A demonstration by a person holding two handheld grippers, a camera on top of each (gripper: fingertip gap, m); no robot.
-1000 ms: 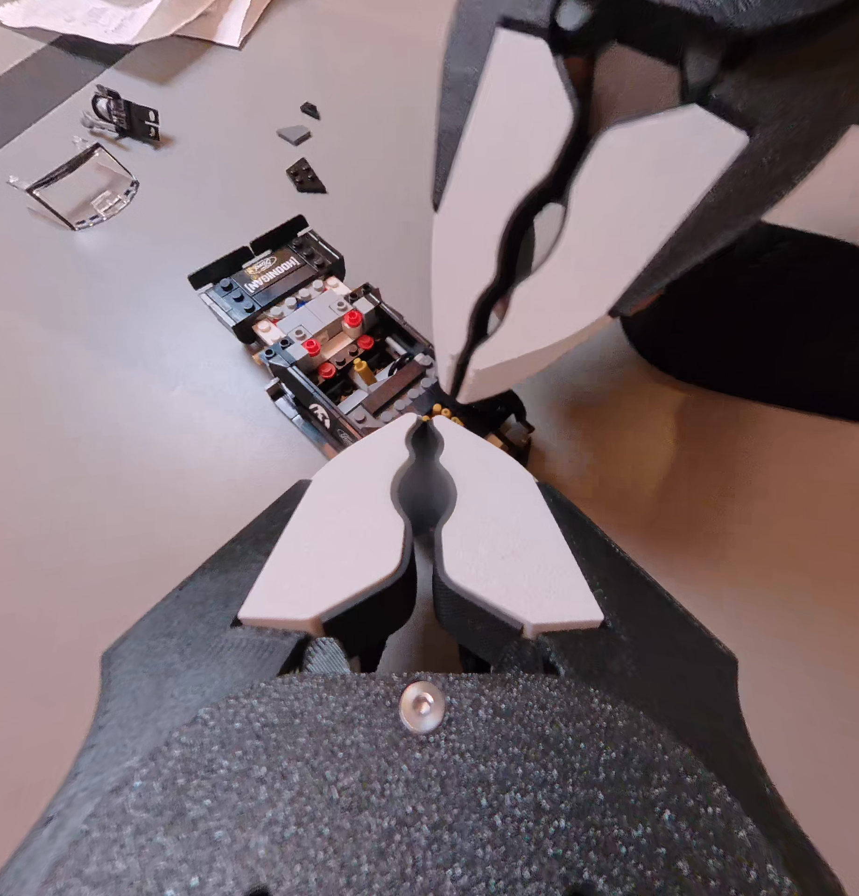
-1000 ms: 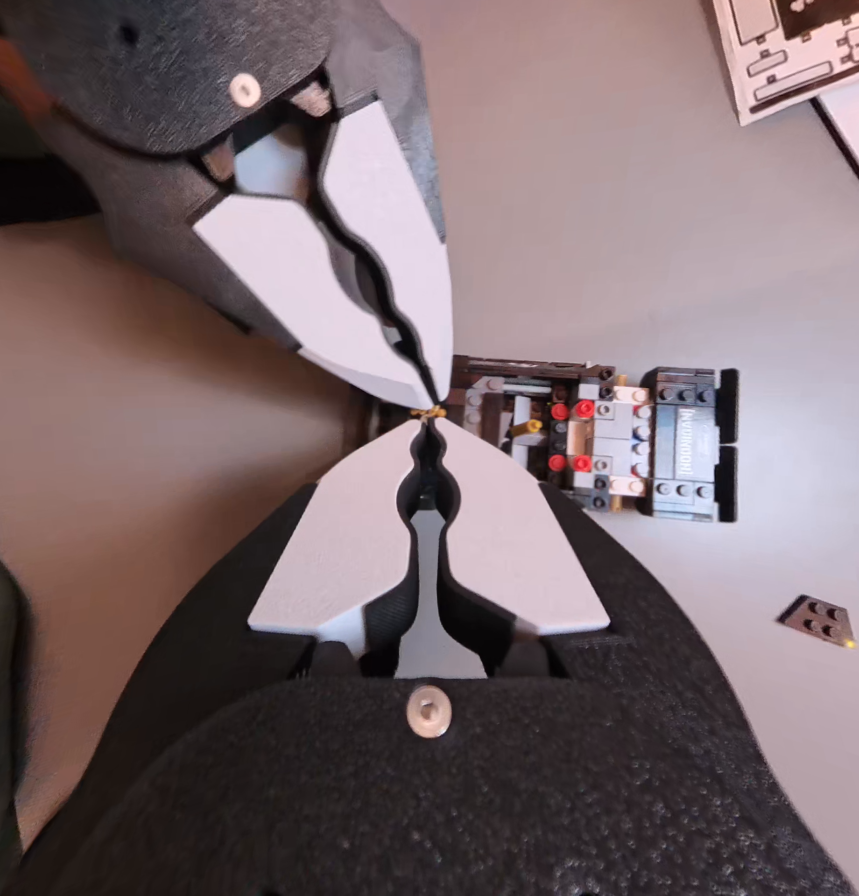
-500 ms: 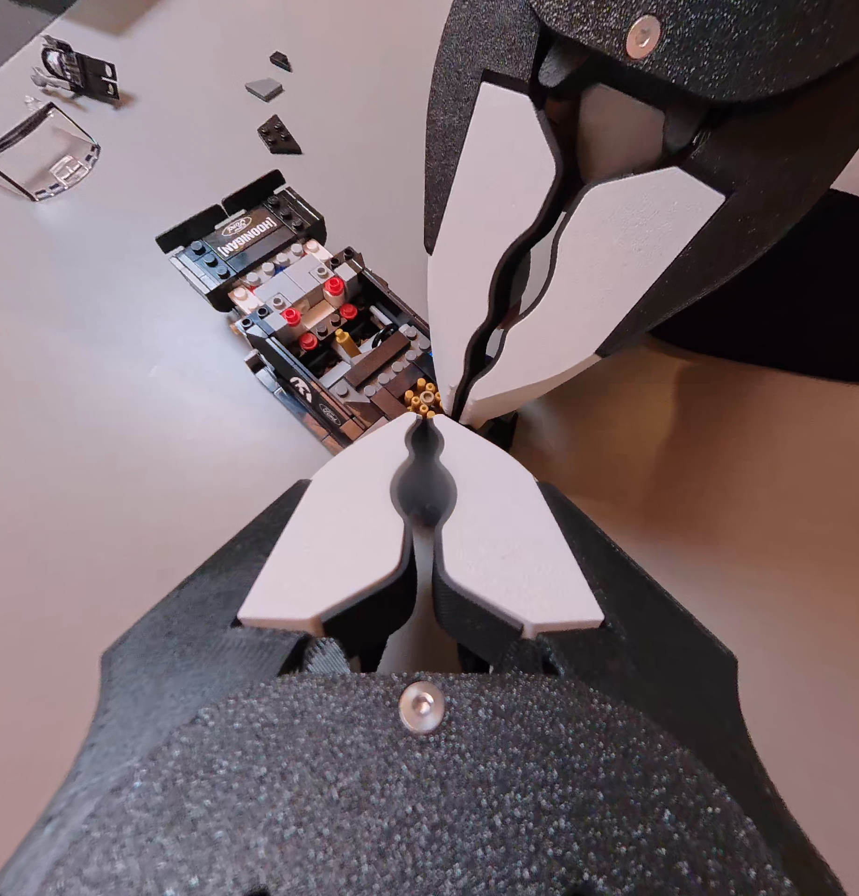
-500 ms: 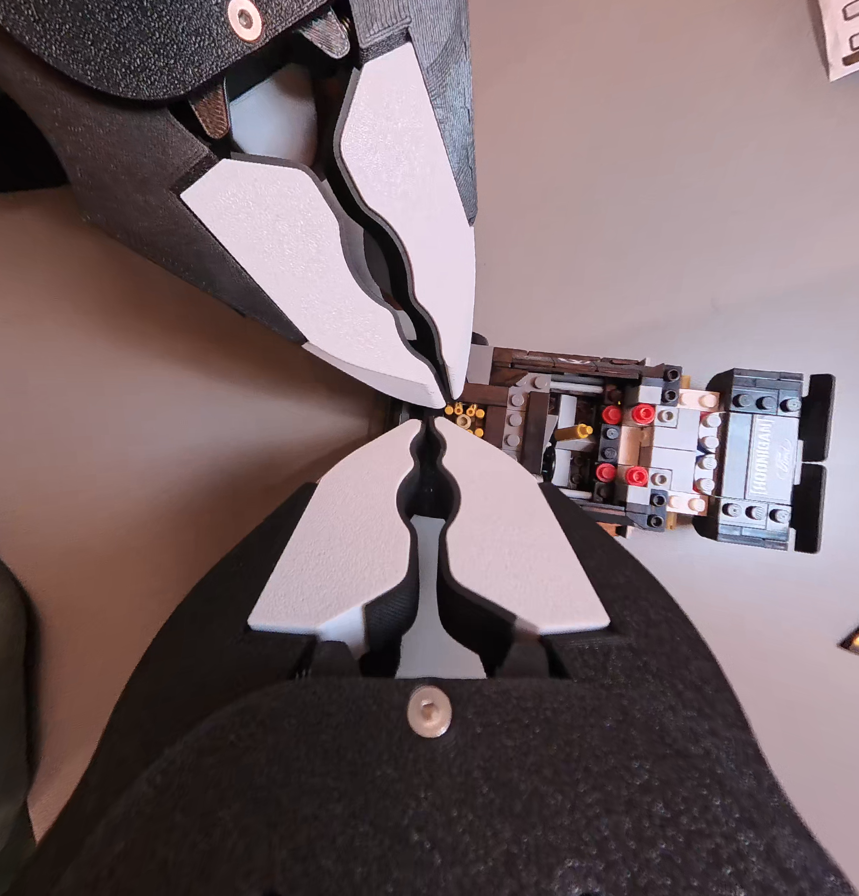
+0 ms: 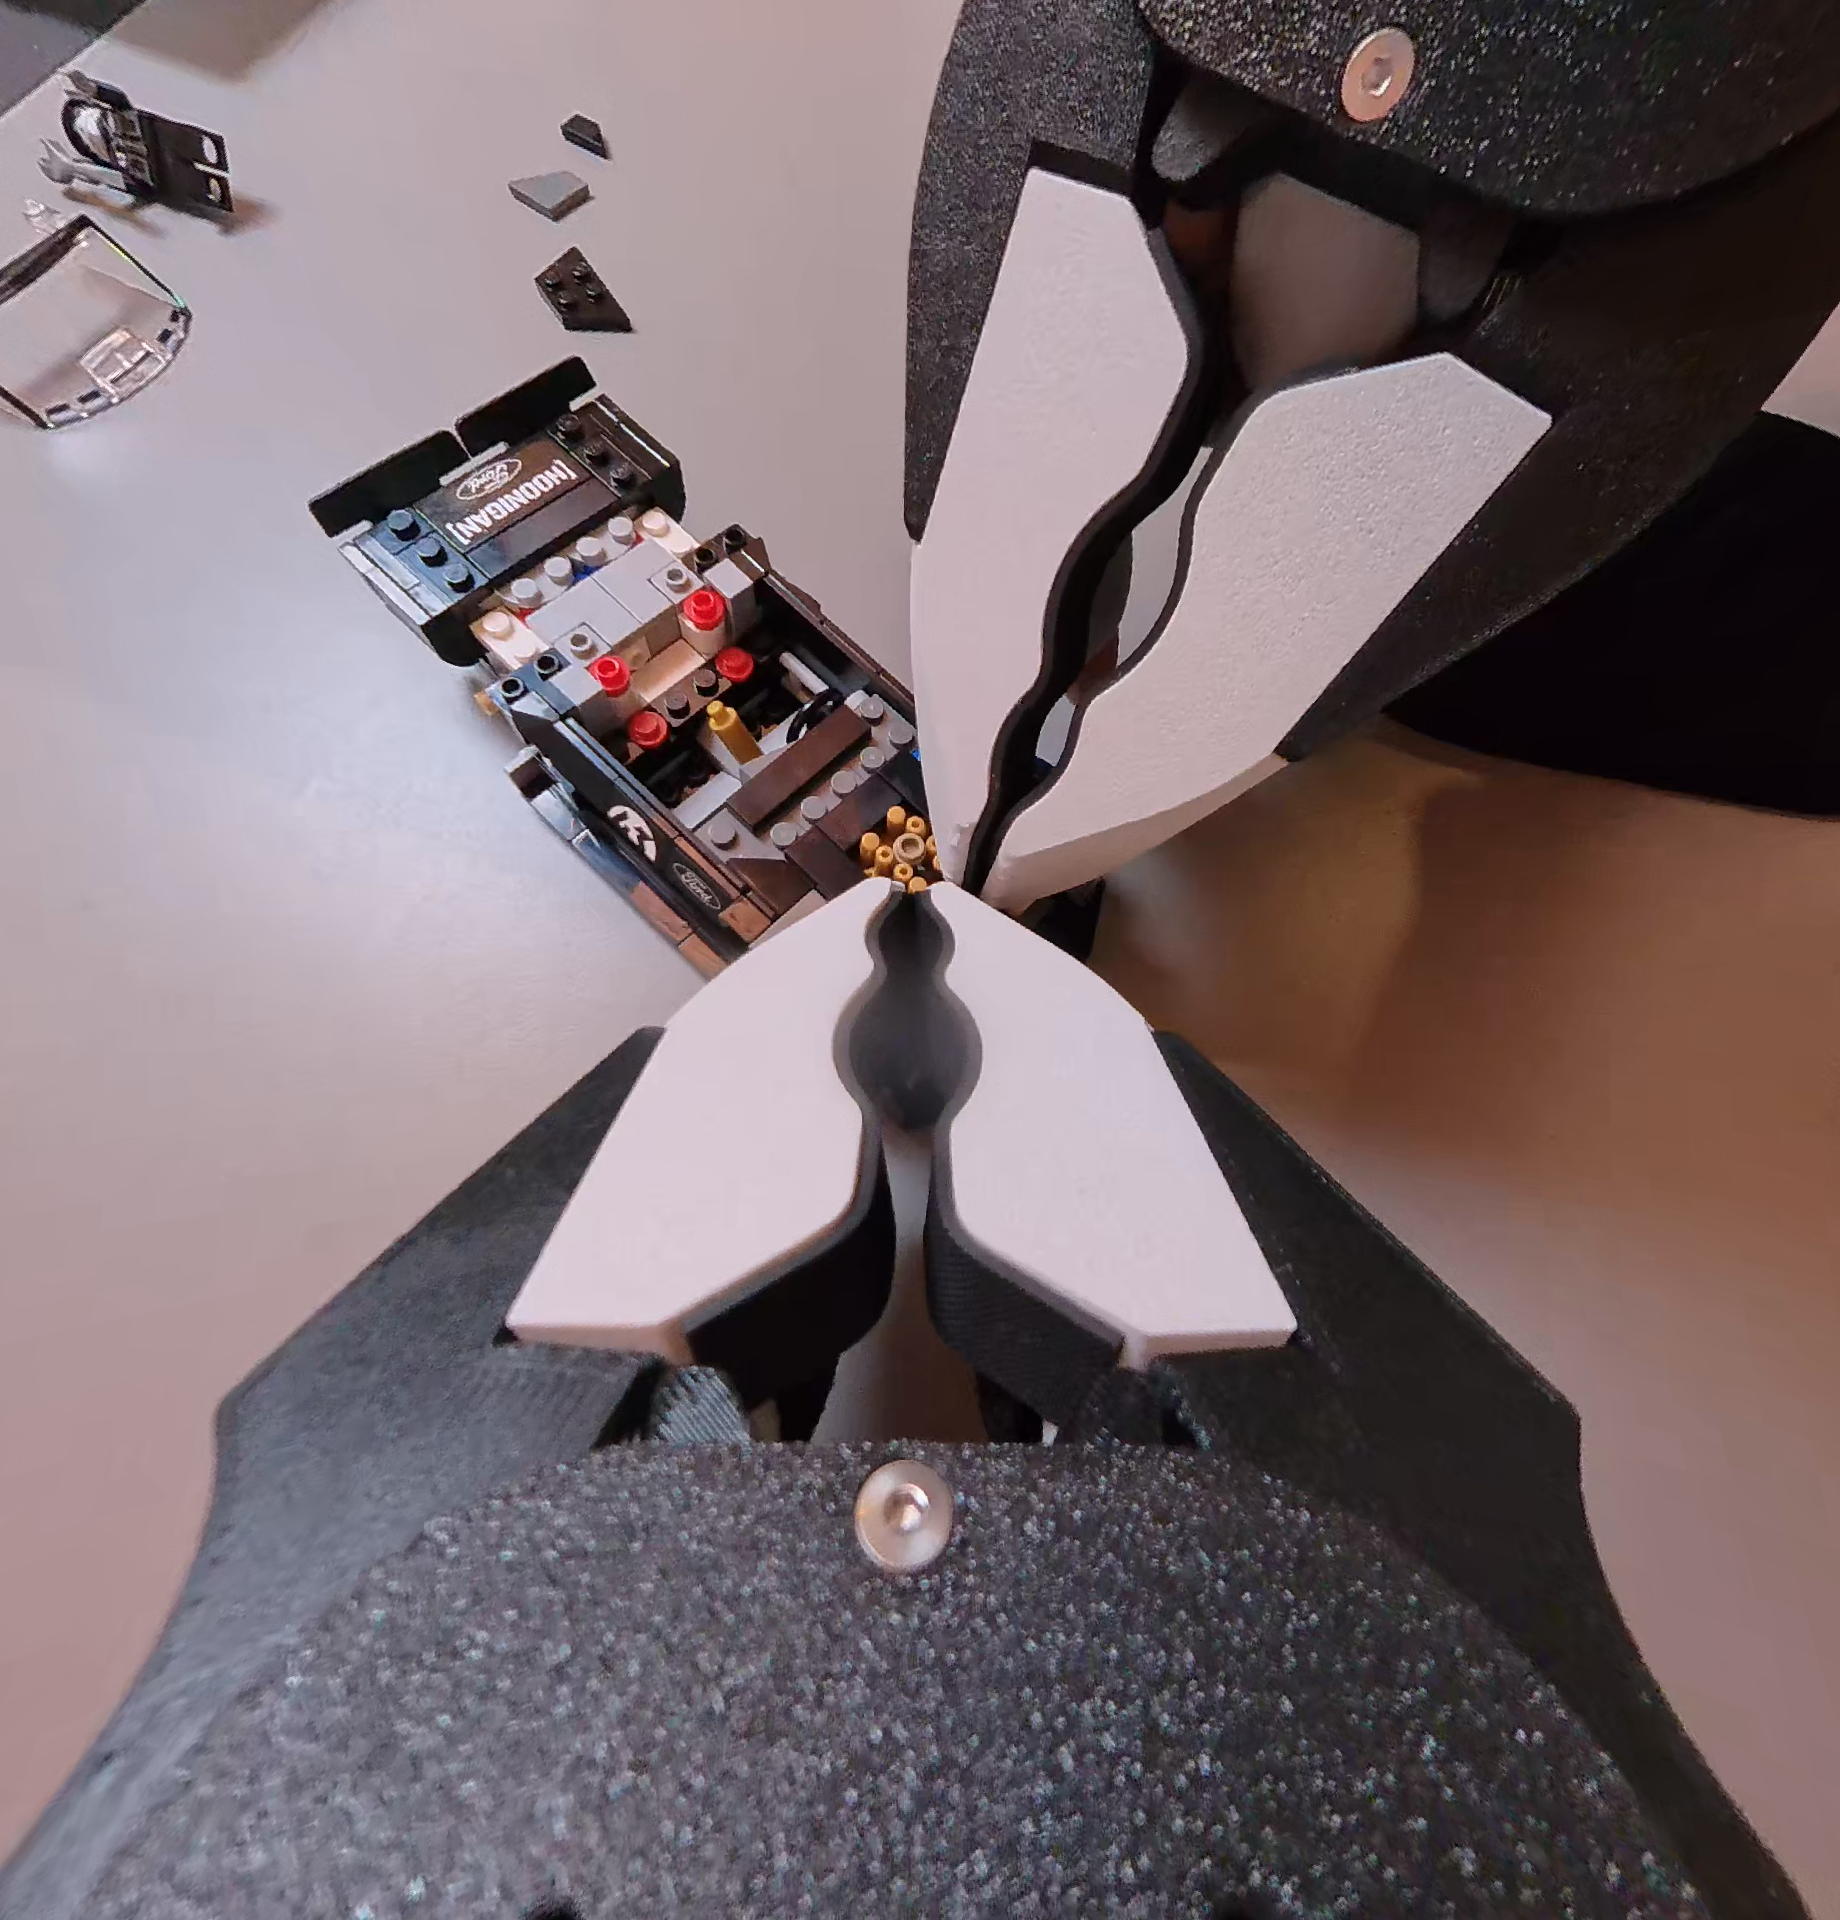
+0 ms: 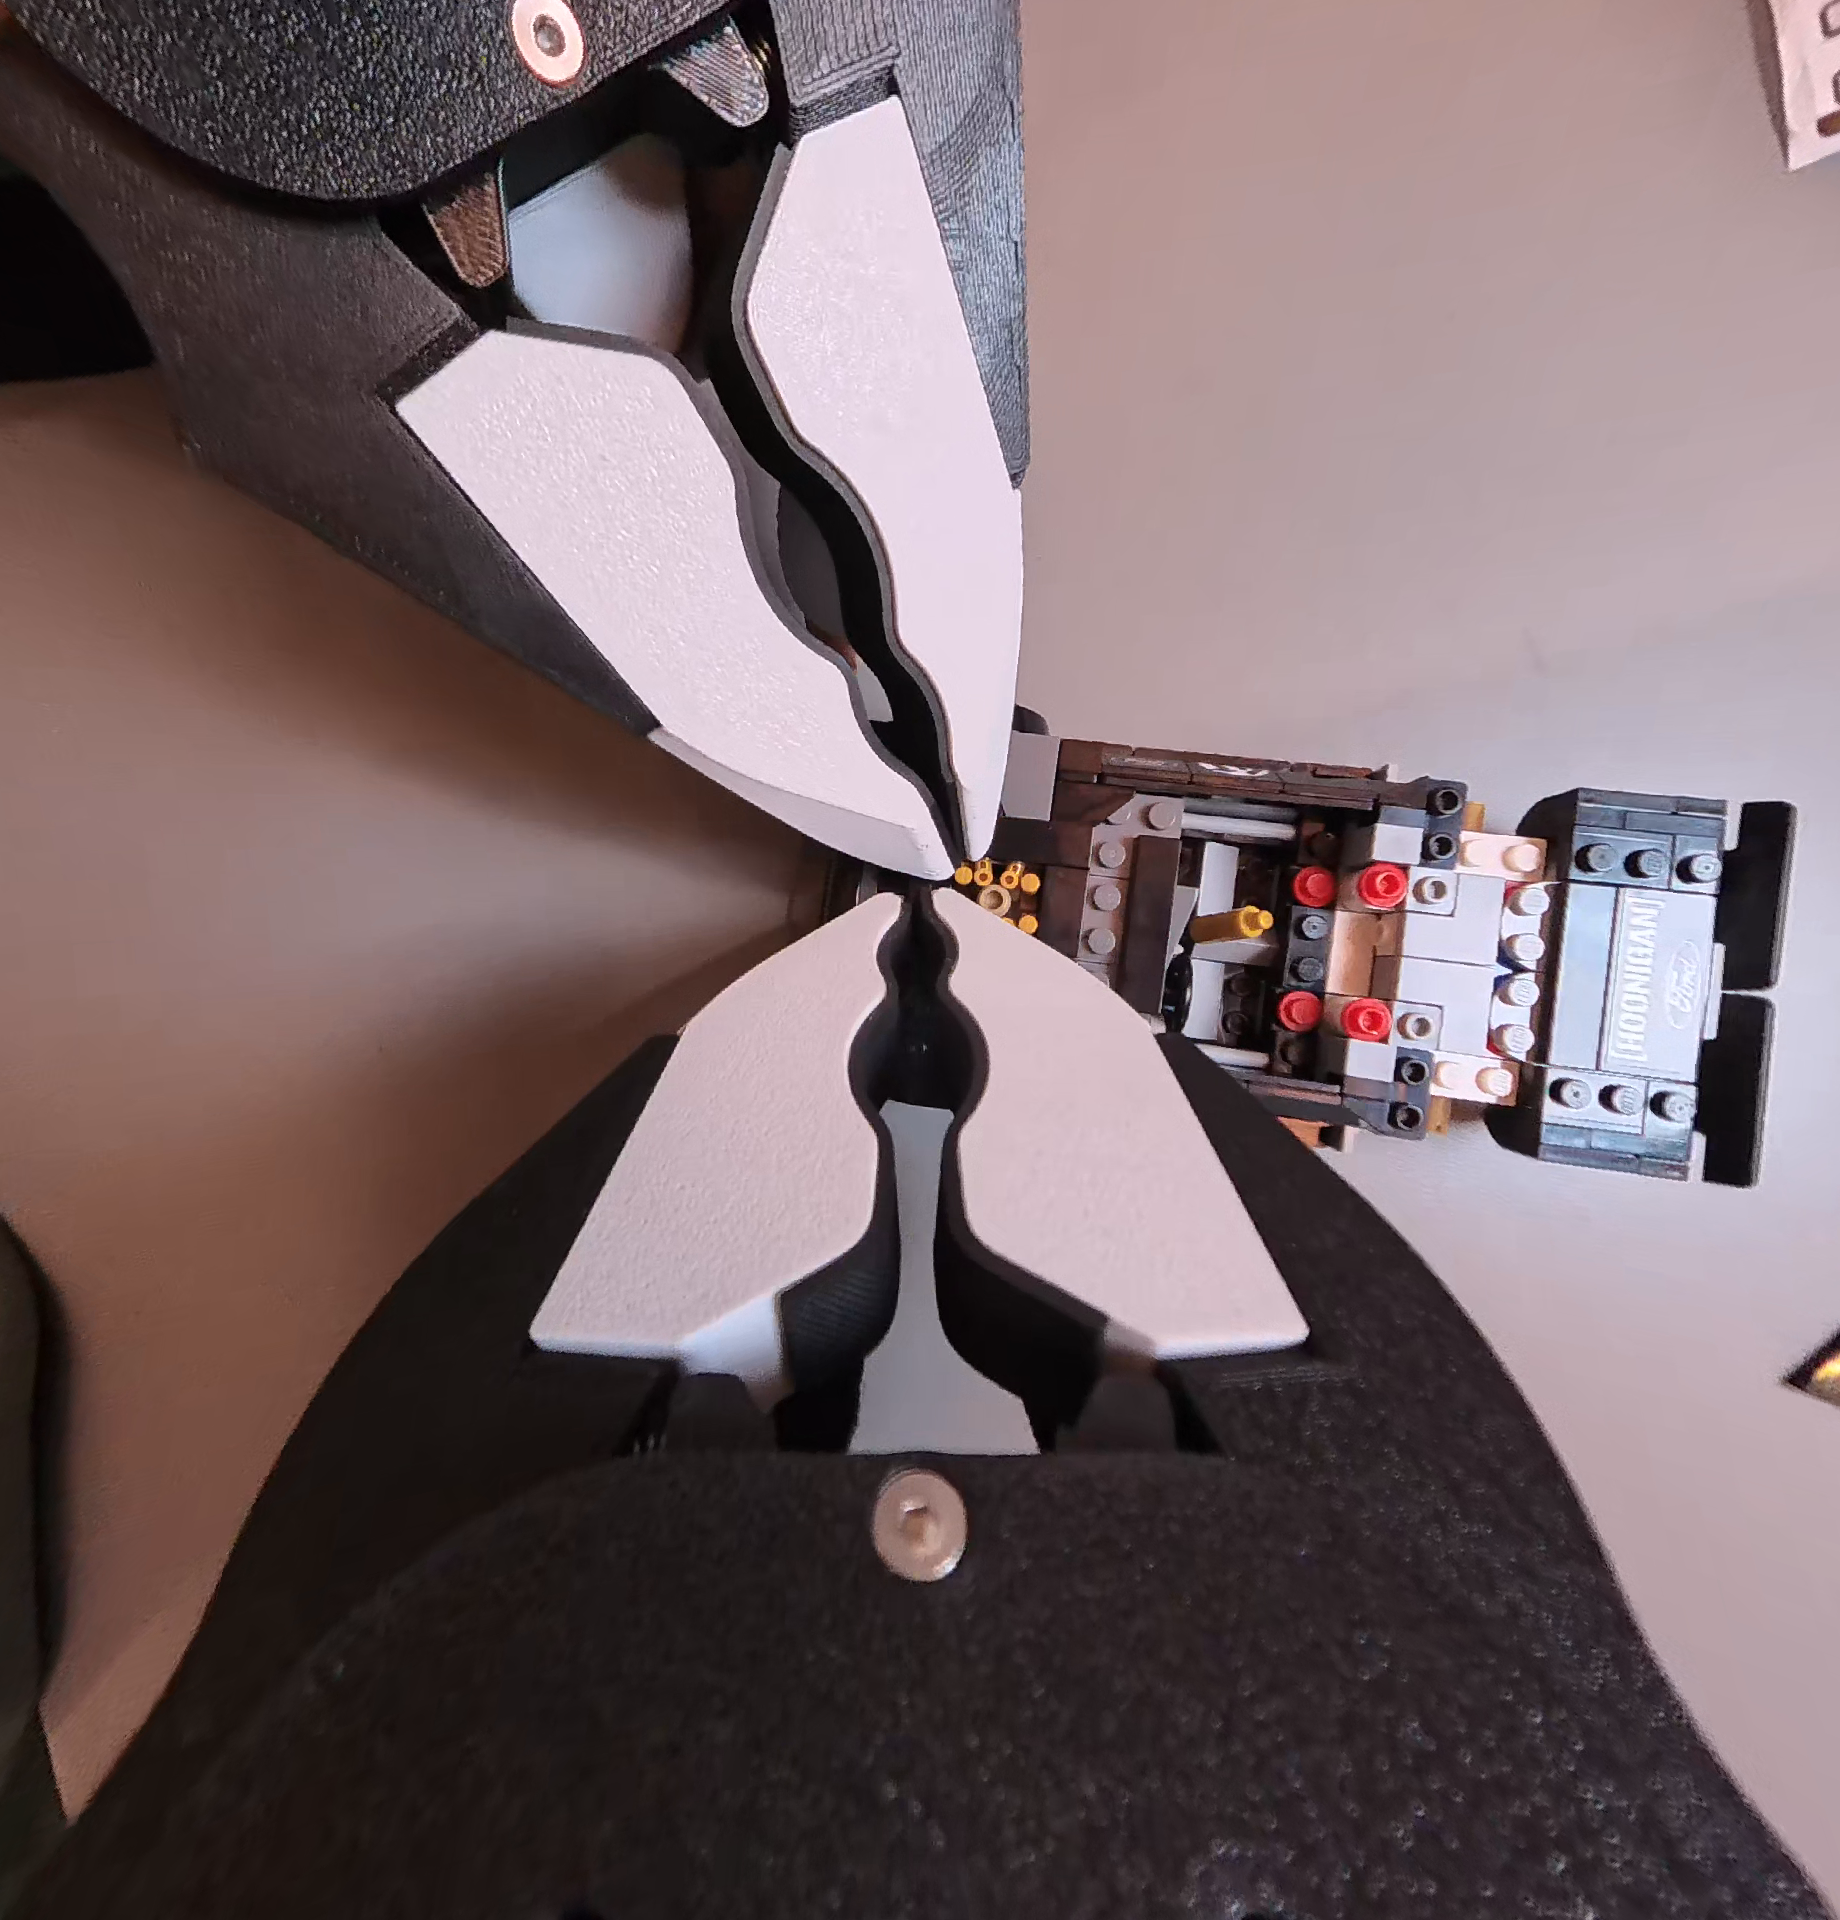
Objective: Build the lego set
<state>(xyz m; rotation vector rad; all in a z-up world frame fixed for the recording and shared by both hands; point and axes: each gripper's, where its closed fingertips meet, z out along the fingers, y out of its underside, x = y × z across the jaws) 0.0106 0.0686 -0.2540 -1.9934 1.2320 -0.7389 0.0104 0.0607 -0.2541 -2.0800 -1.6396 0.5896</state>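
**Over the engine bay, two closed grippers meet tip to tip**

At the front end of the partly built black, grey and white brick car, the left gripper and the right gripper come together nose to nose, their white, wavy-edged fingers pressed nearly shut with only a thin slit at the tips. Neither pair shows a brick clearly pinched between them; if something tiny is caught there, it is hidden by the tips themselves.

Just beside both tips sits a small cluster of gold studs around a tan round piece, seated on dark brown plates at the car's nose. The closed, pointed stance probably serves as a pressing tool: narrow tips can push on or steady so small a part where spread fingers would foul the neighbouring bricks. One gripper likely braces while the other seats the piece.

The car lies flat on the pale grey table, its rear spoiler end farthest from the grippers. Well apart from it wait loose parts: a clear curved windscreen piece, a black wedge plate, a small grey tile and a black-and-clear bracket assembly. A corner of a printed sheet shows at the table's far edge.
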